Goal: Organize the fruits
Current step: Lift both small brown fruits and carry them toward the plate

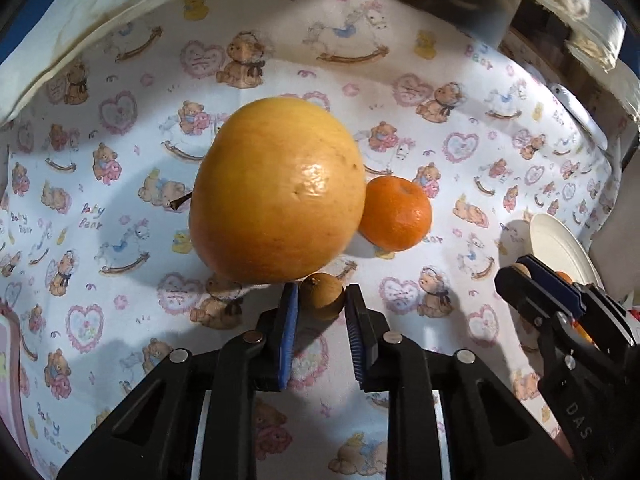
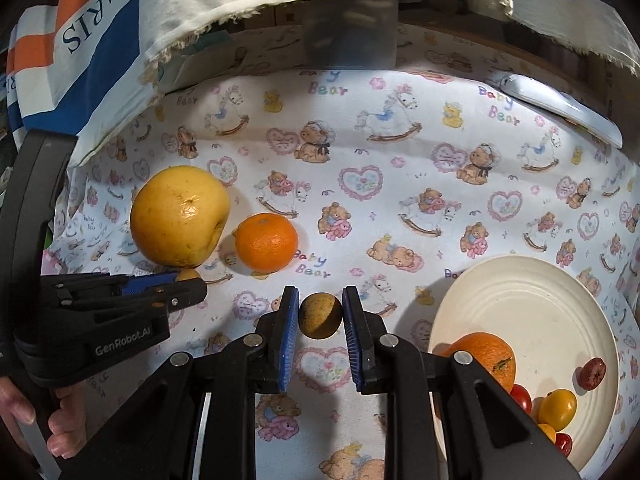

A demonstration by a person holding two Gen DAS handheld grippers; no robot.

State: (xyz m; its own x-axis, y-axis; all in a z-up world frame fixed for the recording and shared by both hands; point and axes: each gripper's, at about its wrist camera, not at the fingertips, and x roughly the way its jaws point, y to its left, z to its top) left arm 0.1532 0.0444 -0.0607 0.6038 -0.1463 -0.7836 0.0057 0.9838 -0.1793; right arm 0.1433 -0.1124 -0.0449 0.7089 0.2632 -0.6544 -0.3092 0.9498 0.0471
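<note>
Jaws on both grippers clamp small brown fruits (one each).

Fruit laid out on a printed cloth [image 2: 400, 208], with a plate [image 2: 540, 300] at the right.

A grapefruit [image 2: 180, 216] lies at the left, a mandarin [image 2: 266, 242] just beside it on its right. One small round fruit [image 1: 322, 294] sits in front of the grapefruit, between the fingers of the left gripper [image 1: 322, 304]; a second small round fruit [image 2: 320, 316] sits farther right, between the fingers of the right gripper [image 2: 320, 312]. The plate, well right of the mandarin, holds an orange [image 2: 488, 360] at its near left, several cherry tomatoes [image 2: 556, 410] in front, and one small oval fruit [image 2: 593, 373] to their right. A flat remote-like device [image 2: 560, 108] lies behind, at the cloth's far right edge.
</note>
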